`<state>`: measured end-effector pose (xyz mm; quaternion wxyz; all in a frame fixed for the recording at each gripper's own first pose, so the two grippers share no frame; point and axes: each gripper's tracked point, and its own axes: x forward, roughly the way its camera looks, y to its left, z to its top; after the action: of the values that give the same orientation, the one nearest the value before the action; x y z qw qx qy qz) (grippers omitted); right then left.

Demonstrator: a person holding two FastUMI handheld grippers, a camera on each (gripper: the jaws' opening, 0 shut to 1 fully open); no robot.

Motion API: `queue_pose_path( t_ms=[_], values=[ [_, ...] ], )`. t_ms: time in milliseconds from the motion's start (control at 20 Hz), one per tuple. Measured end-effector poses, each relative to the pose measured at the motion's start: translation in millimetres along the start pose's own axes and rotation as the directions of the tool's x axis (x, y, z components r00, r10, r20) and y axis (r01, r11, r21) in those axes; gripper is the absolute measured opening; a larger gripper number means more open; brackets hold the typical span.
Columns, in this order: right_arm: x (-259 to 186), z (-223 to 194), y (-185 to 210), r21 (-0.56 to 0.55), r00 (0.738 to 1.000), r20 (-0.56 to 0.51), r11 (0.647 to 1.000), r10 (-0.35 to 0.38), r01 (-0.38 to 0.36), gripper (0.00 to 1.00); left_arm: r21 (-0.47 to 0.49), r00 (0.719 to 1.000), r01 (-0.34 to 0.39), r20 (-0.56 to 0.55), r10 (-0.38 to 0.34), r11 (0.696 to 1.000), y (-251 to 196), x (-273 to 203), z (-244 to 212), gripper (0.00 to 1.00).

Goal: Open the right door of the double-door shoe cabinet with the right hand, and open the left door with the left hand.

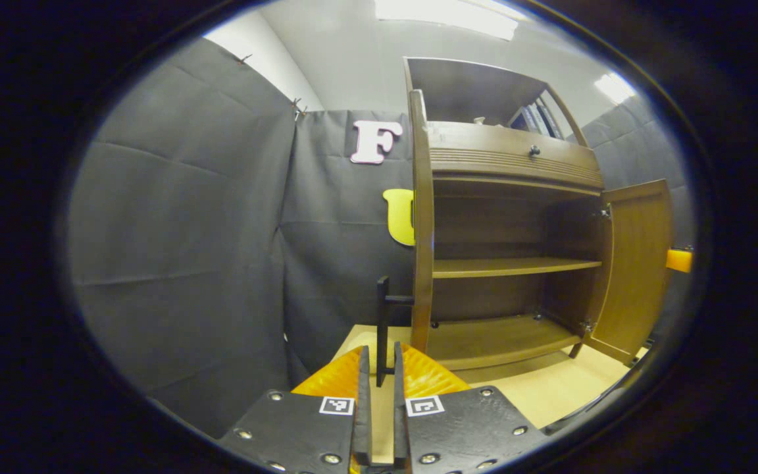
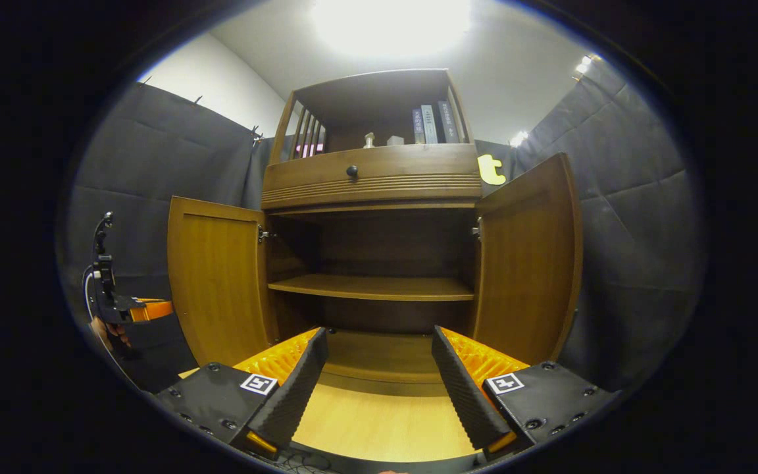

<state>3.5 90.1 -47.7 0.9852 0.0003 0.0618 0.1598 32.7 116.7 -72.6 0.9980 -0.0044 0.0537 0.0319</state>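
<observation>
The left gripper [image 1: 379, 368] is clenched on the thin black bar handle [image 1: 383, 322] of the brown wooden left door [image 1: 421, 230], which stands swung out edge-on to that gripper, so the hold looks like the end of the pull. The right gripper [image 2: 379, 368] hangs released in front of the double-door shoe cabinet [image 2: 372, 178], its brown wooden right door [image 2: 527, 263] already wide open. Both inner shelves [image 2: 372, 286] lie bare; books [image 2: 431, 122] stand in the open top compartment.

One shoe cabinet [image 2: 372, 178] stands with two doors [image 2: 218, 276] open. Inside are two shelves [image 2: 372, 286]; above, three books [image 2: 430, 123] and one drawer knob [image 2: 352, 171].
</observation>
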Motion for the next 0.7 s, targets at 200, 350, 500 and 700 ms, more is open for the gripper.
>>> queue_pose_path(
  t_ms=[200,350,500,700],
  values=[
    [-15.3,6.8,-34.3,0.006,0.999,-0.007,0.999,-0.054,0.054,1.0,0.031,1.0,-0.007,0.03,0.007,0.999,-39.1,-31.5,29.6,0.14],
    [-25.0,11.6,-48.0,0.013,0.997,-0.007,0.997,-0.073,0.074,0.96,0.026,1.0,0.014,0.027,-0.015,1.0,-76.9,-51.7,41.0,0.15],
    [-38.7,16.2,-58.6,0.015,0.996,0.012,0.996,-0.091,0.091,1.0,0.023,0.999,0.019,0.047,-0.02,1.0,-106.9,-73.6,54.4,0.15],
    [-54.7,16.7,-67.3,0.015,0.993,0.036,0.994,-0.111,0.11,0.96,0.038,0.996,0.015,0.087,-0.019,0.999,-125.1,-98.4,73.2,0.15]
  ],
)
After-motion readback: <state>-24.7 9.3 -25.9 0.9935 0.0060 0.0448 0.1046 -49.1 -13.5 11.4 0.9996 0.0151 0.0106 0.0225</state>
